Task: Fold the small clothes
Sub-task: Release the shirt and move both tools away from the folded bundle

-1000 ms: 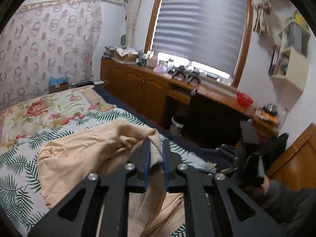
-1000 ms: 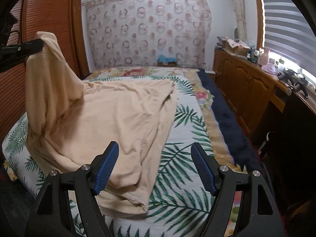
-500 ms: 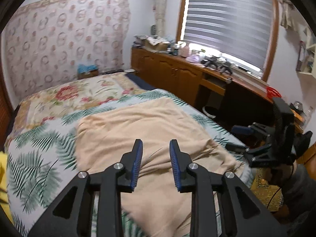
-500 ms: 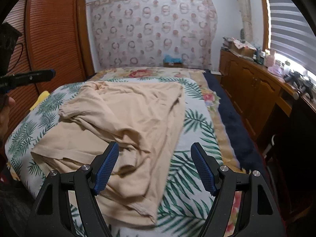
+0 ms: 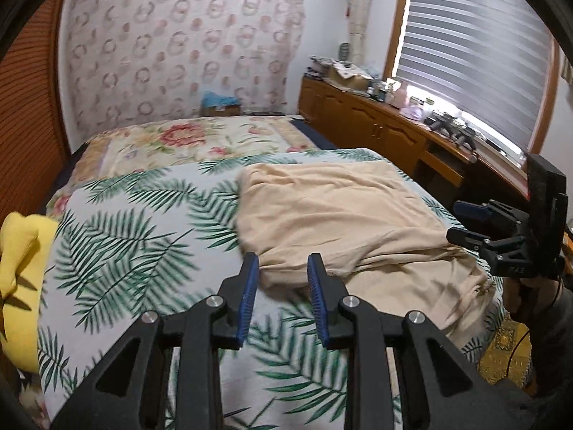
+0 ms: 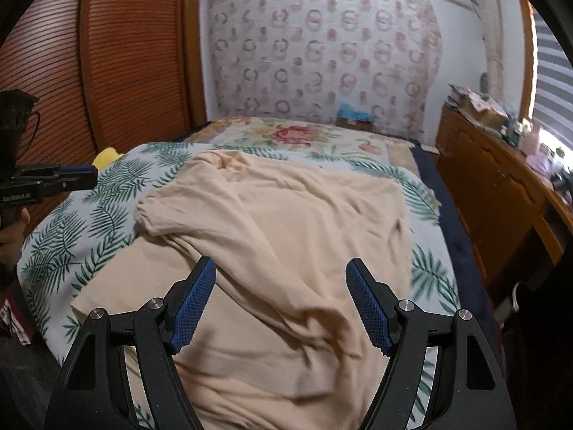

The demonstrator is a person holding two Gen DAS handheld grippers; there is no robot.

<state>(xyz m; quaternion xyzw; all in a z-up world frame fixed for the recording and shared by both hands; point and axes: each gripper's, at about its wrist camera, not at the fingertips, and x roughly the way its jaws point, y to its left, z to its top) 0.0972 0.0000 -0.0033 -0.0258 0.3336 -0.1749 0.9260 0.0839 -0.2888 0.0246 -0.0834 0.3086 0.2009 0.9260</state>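
Cloth dominates the bed: a peach garment (image 6: 286, 236) lies loosely spread over the palm-leaf bedspread (image 5: 136, 236), part doubled over itself, with a rumpled fold ridge running across its near half. Taking the garment as the landmark, the left gripper (image 5: 281, 286) hangs just off its near-left corner, over bare bedspread, with that corner directly ahead of its tips. Its jaws stand parted by a modest gap and hold nothing; they have just been opening, and no cloth is between them. The right gripper (image 6: 281, 301) hovers above the garment's near edge, over the middle of the cloth, jaws wide apart and likewise empty; neither pad touches the fabric.

In the right wrist view, the garment's long axis runs away from the grippers toward the floral pillow end of the bed (image 6: 297, 136). A gathered cuff or sleeve end (image 6: 147, 215) sticks out on its left side. A yellow item (image 5: 21, 251) lies well clear of the garment, at the bed's left edge.

The next fold probably needs two corners of the near hem. The left gripper looks nearer to the corner ahead of it, while the right one seems placed for the near-right side.
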